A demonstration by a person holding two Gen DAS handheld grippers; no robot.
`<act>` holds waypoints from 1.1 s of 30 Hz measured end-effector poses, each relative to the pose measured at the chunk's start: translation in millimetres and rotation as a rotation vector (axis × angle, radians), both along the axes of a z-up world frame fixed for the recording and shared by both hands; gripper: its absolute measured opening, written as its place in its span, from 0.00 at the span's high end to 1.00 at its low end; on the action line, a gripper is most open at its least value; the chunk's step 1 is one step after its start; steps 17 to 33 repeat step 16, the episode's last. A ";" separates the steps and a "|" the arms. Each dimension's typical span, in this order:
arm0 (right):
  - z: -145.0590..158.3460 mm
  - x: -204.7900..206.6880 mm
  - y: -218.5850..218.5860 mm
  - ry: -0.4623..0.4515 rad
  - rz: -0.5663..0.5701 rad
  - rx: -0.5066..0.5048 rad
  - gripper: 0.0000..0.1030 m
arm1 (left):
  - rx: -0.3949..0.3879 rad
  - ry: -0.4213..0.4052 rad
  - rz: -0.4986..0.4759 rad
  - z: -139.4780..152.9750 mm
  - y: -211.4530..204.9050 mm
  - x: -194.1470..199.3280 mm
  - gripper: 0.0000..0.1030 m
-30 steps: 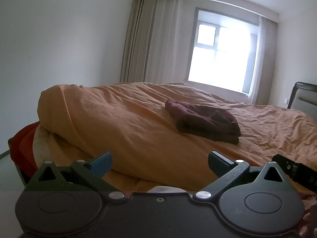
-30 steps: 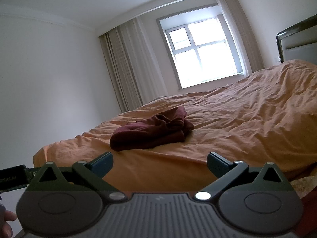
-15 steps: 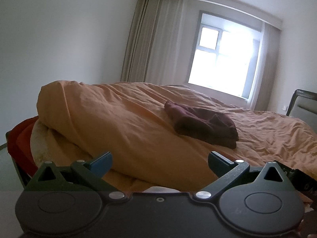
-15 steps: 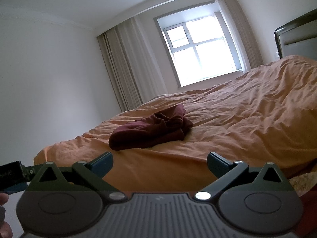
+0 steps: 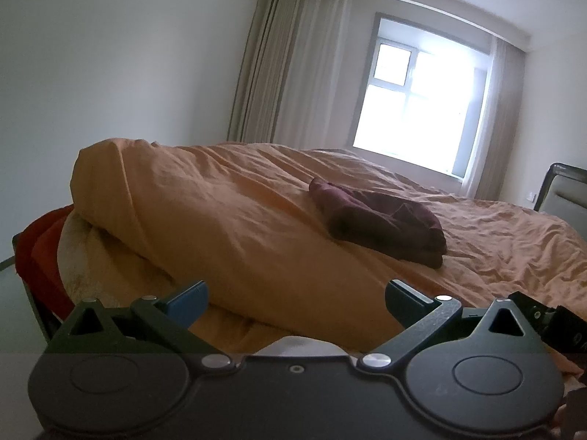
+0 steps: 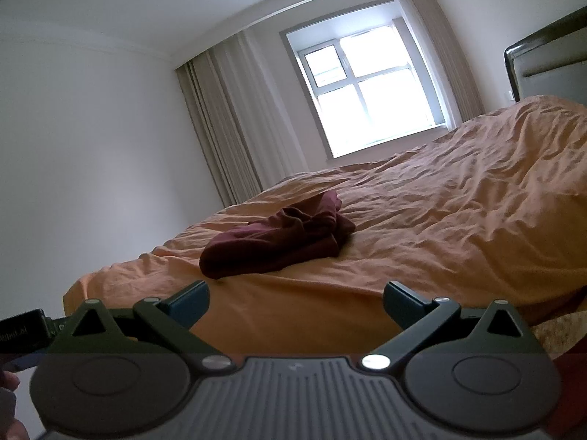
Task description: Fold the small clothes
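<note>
Bedroom with orange duvet [image 5: 227, 220] across bed, bright window [image 6: 367, 91] and beige curtains [image 5: 293, 66] behind.

Crumpled maroon garment [image 5: 381, 223], also seen from right wrist [image 6: 279, 238], lying unfolded on top of duvet, toward bed's middle, well apart from both tools. Left gripper [image 5: 295, 299] spread wide, grasping nothing, low at bed's near edge. Right gripper [image 6: 295, 299] likewise released and empty, just beside its partner. Red fabric [image 5: 40, 253] bunched at bed's left corner; headboard [image 6: 543, 58] at far right.

left tongs [image 5: 295, 295] spread wide, right tongs [image 6: 295, 295] likewise
</note>
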State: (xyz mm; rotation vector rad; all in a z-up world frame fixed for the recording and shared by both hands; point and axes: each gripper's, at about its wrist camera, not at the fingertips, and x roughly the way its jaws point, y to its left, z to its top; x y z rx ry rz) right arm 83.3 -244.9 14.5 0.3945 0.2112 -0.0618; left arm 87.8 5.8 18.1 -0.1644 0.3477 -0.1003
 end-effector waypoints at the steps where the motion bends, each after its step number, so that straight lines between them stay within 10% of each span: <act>1: -0.4 0.2 -0.4 0.001 -0.001 0.002 0.00 | -0.001 0.002 -0.001 -0.5 0.1 0.6 0.01; 33: -2.7 3.9 -3.4 0.021 -0.003 0.027 0.00 | 0.005 0.009 0.008 -3.0 -3.1 1.2 0.01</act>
